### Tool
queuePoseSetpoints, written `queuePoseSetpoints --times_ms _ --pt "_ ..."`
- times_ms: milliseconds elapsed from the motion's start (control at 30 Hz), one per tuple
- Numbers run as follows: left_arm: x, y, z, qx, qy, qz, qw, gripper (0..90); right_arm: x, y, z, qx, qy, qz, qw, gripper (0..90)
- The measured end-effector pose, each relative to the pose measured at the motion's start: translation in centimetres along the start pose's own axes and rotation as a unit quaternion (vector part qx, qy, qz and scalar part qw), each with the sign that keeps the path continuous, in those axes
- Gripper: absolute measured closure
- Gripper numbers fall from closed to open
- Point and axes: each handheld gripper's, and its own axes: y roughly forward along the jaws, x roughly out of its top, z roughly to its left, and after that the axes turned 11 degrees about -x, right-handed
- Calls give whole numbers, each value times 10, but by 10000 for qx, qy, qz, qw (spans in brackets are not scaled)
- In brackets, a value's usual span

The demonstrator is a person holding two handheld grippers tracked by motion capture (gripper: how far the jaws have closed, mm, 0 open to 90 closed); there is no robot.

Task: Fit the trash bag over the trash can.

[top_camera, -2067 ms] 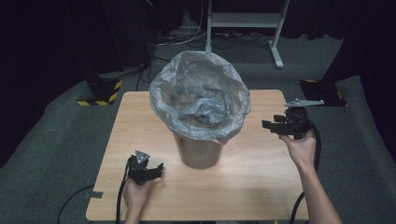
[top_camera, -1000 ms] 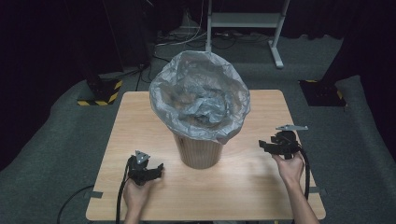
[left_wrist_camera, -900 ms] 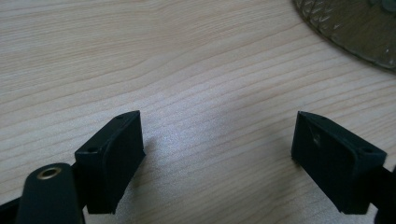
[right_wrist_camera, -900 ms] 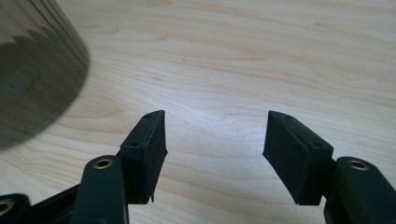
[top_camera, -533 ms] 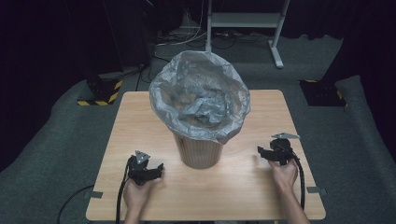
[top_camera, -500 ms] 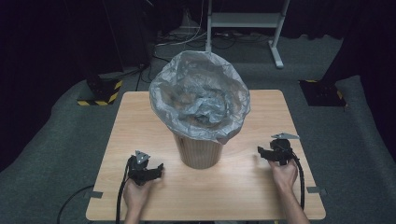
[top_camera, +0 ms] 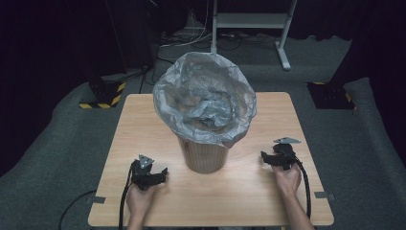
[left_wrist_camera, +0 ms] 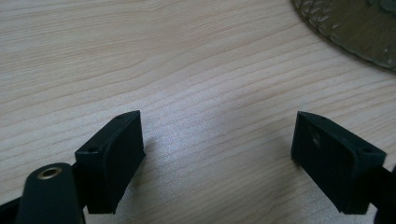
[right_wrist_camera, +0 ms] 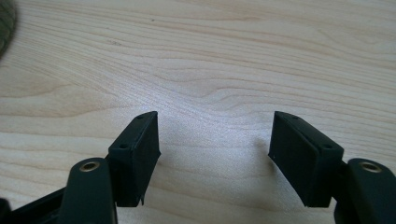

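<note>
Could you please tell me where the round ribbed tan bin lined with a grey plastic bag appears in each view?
High view: the round ribbed tan bin stands at the middle of the light wooden table, between both grippers.
Left gripper view: its ribbed base curves across the top right corner.
Right gripper view: a sliver of its base sits at the top left edge.
Shared landmark: the table's wood grain.

No readable text, labels, numbers anywhere.

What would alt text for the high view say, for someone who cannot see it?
A bin lined with a crinkled silver bag stands mid-table. A person's hands rest either side, the left gripper and right gripper both open and empty.
</note>
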Motion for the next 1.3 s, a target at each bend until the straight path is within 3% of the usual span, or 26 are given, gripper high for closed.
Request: queuePoseSetpoints --times_ms 200,433,600,833,1300 --pt "0 0 0 -6 -1 -3 10000 174 -1 6 5 -67 -124 -14 9999 278" --pt "0 0 0 -10 6 -1 10000 174 -4 11 7 -104 -67 -197 9997 129" --pt "0 1 0 -11 9 0 10000 174 -6 11 9 -179 13 -230 9996 125" --pt "0 1 0 -9 10 1 10000 174 -8 8 14 -468 288 -175 9983 116" --pt "0 1 0 -4 12 -4 10000 174 -8 8 15 -492 317 -169 9981 115"
